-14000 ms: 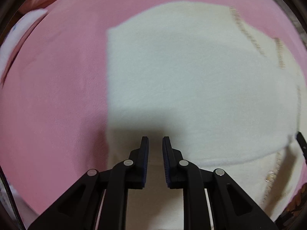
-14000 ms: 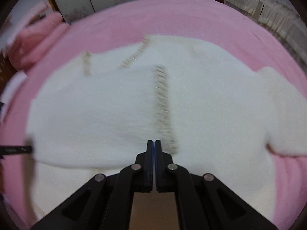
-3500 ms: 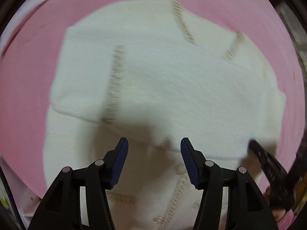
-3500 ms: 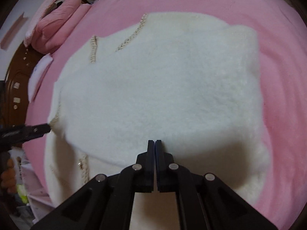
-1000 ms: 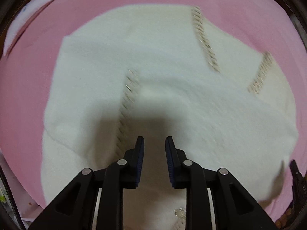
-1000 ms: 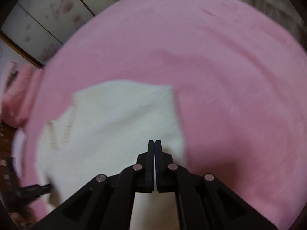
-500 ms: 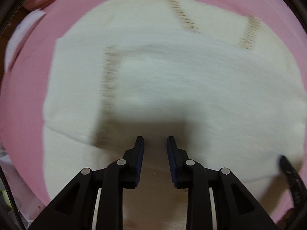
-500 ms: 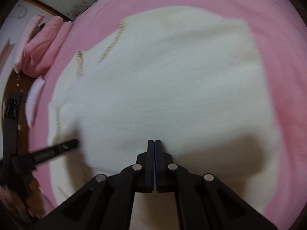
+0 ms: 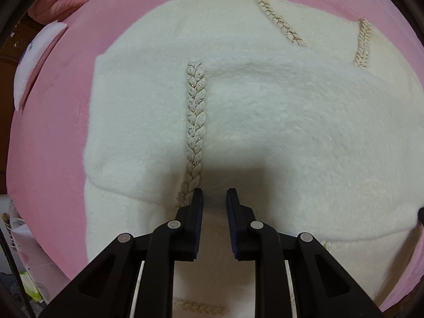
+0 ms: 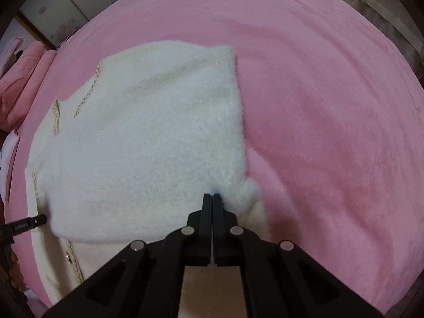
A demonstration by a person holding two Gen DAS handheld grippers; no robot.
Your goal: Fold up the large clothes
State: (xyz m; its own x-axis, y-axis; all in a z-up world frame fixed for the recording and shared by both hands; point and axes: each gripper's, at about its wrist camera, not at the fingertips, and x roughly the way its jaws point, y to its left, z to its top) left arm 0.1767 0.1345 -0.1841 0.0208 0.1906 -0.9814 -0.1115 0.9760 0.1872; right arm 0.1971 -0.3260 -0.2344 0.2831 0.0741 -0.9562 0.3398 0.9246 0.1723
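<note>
sweater: cream, folded, centre of frame on pink blanket
left gripper: narrow gap, just closing; nothing visibly pinched
right gripper: fully closed at sweater's lower right edge; grip unclear

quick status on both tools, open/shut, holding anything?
Left tool: jaws slightly apart and just closing, over the white sweater; no grip visible.
Right tool: shut at the sweater's edge; holding unclear.

Closed right tongs over folded white sweater on pink blanket.
</note>
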